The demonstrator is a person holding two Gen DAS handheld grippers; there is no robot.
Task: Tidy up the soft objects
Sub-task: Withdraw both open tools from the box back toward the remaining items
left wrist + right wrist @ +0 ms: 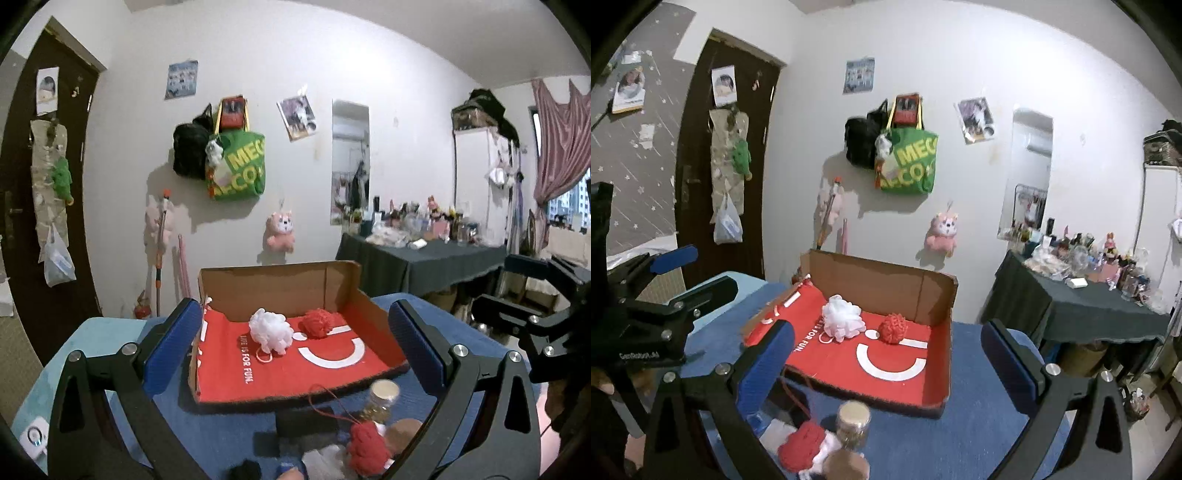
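A red-lined cardboard box (364, 306) (947, 354) lies open on the blue table. Inside it sit a white fluffy ball (269, 330) (844, 319) and a red yarn ball (317, 323) (894, 328). A second red soft ball (367, 448) (803, 445) with a red cord lies on the table near the front, beside a white soft piece (325, 458). My left gripper (295, 354) is open and empty above these front items. My right gripper (886, 365) is open and empty, also facing the box. Each gripper shows in the other's view.
A small jar with a gold lid (382, 400) (854, 422) and a brown round thing (846, 465) stand by the front red ball. A dark cluttered side table (424, 258) is at the right. Bags and plush toys hang on the wall.
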